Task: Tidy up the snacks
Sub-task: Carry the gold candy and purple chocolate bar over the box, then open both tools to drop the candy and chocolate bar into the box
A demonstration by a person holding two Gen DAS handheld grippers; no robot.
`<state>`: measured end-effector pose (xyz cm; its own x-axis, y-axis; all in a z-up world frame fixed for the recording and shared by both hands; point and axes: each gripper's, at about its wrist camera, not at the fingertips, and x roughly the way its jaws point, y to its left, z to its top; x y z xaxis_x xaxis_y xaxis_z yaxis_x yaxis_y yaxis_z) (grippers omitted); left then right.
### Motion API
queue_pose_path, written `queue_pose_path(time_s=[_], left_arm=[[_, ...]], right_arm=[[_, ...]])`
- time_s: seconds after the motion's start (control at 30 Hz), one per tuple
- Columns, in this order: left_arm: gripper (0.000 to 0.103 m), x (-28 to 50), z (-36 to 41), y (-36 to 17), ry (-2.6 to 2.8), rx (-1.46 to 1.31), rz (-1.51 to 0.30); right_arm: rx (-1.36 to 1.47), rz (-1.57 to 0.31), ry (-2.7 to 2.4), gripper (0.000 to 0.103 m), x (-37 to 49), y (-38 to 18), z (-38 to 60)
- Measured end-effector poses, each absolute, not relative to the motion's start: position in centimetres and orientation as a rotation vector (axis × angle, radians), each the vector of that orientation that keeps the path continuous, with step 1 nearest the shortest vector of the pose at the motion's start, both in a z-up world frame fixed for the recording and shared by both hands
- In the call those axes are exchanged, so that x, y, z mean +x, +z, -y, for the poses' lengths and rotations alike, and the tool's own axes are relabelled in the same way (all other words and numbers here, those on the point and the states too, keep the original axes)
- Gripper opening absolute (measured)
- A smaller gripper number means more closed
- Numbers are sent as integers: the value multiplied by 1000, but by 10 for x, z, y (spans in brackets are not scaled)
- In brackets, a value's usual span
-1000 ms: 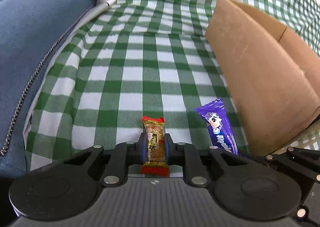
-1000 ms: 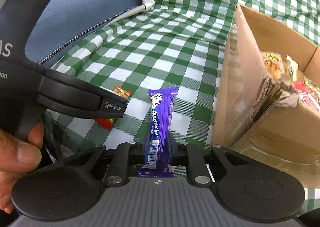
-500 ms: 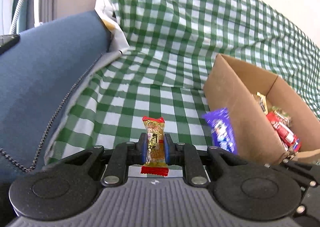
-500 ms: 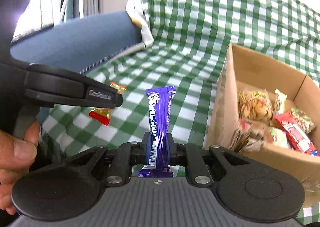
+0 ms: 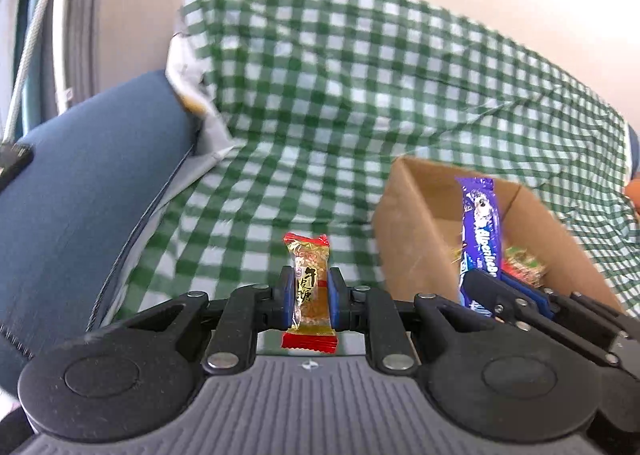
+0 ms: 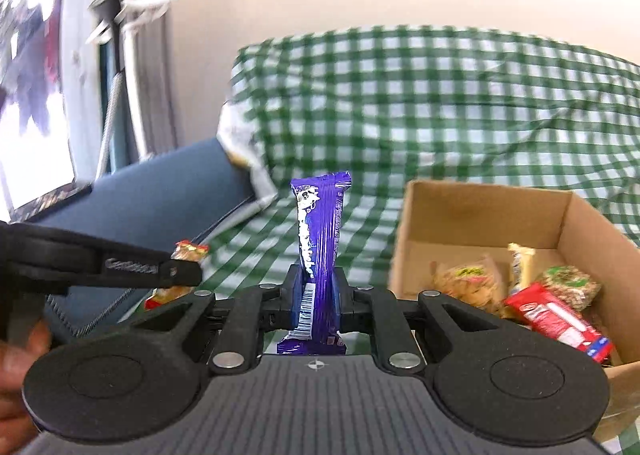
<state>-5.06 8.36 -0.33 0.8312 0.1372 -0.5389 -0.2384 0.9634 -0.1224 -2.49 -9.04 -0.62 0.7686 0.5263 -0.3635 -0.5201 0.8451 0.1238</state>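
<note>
1. Gripping a red-ended candy [image 5: 311, 291] upright, the left tongs [image 5: 310, 297] are clamped tight above the green-checked cloth [image 5: 320, 103].
2. The right tongs [image 6: 316, 303] pinch a purple bar [image 6: 318, 247] beside the cardboard box [image 6: 480, 211] of snacks.

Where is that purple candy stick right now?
The purple candy stick stands upright, clamped in the right gripper, held above the checked cloth just left of the cardboard box in the right wrist view.

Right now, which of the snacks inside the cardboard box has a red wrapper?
The long red-wrapped bar lying flat at the near right of the brown cardboard box; the other snacks there are tan, cream or green-speckled.
</note>
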Motion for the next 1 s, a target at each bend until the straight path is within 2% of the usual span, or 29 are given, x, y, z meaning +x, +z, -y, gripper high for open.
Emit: queue_pose_path(time_s=[0.47,0.73,0.8,0.83,0.93,1.0], left_arm=[[18,7,7,59,3,-78,-439],[20,44,54,70,-104,-40,-439],[45,50,60,69,-125,-28,-476],[62,51,61,69,-119,-26,-472],[65,41,55,69,-119,-24,-446],[70,32,47,64,-115,-30,-448]], right_arm=[[148,-415,372,16,16,-9,142],[201,-421,277,16,32,-11,173],[196,-455,268,19,37,-13,178],[191,-471,250,21,40,-15,179],[207,-497,208,59,47,-16,185],[208,-488,211,63,45,-15,188]])
